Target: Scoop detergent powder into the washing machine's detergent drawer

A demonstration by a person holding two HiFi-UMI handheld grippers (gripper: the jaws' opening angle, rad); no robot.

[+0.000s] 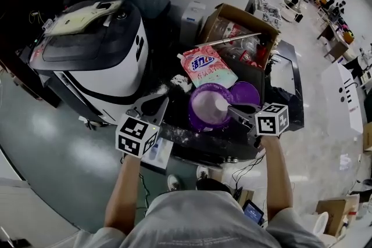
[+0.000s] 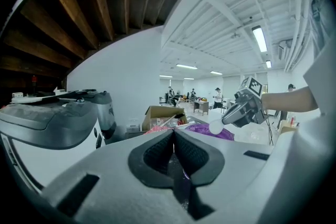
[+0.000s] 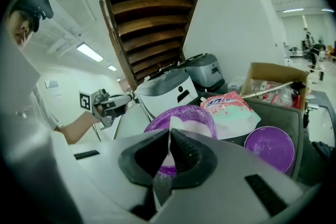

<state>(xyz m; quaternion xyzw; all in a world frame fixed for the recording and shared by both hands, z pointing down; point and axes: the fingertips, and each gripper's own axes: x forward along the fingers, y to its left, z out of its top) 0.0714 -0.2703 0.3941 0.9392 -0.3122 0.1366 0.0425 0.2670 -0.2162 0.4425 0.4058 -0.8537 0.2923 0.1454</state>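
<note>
At counter's middle: purple bowl [image 1: 196, 120] of detergent powder [image 1: 204, 108] | right gripper [image 3: 168, 147] clamped on scoop [image 1: 223, 103] handle; likely light, stiff, spill-prone, keep level | left gripper [image 2: 174, 147] closed, empty, near counter's left edge

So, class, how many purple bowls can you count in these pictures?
2. The powder bowl sits under the scoop; the empty bowl sits just right of it, before the box. Others may hide inside the box.
</note>
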